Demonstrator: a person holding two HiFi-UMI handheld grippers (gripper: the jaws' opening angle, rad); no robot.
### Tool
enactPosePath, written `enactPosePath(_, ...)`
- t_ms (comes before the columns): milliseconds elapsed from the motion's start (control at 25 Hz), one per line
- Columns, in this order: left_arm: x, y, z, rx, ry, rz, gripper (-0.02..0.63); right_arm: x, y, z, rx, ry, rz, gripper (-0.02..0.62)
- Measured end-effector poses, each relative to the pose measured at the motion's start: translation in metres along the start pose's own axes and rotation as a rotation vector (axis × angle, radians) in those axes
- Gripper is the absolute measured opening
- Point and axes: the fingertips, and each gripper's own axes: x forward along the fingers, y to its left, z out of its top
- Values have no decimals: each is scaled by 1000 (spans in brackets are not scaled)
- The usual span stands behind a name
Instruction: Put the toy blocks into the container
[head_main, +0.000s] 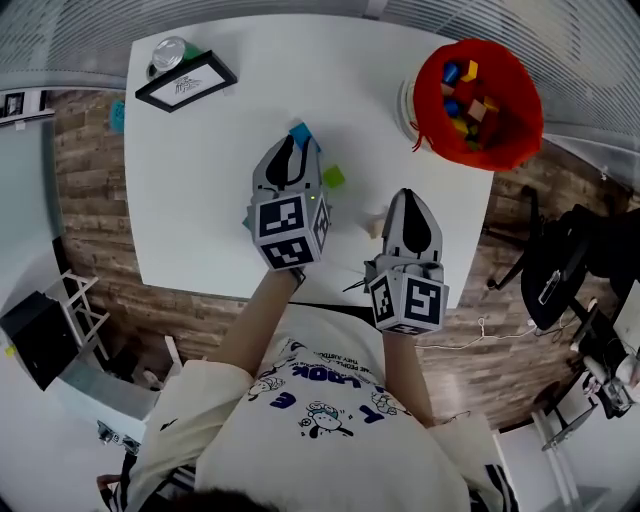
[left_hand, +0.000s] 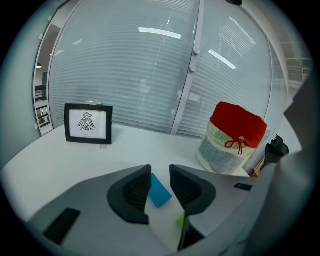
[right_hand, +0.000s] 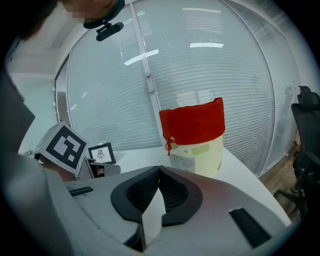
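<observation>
Left gripper is hanging half open around the small blue toy block — squeeze its flat sides; right gripper, at four o'clock, is resting shut, empty.

We see a black-framed picture of a bird figure standing at the far left corner of the white table, with a round, clear, shiny thing just behind it. To the right, on the wood-look floor, we make out a black office chair.

the head view looks steeply down on the white worktop; both gripper views sit low, facing the red-topped container, which all three share.
</observation>
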Motion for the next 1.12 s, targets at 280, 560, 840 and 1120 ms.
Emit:
enactPosePath(280,11,-2,-9,-2,30,9,173,2,-7,-3,7,10,-7,26)
enactPosePath(560,18,-3,-19,3,69,10,194,3,-9,-8,20,19,-10,26)
enactPosePath(840,25,-1,-26,22,97,29,223,3,-11,-9,24,24,-14,26)
enactPosePath(1120,30,4,-34,28,134,44,225,3,-13,-14,35,30,-12,26)
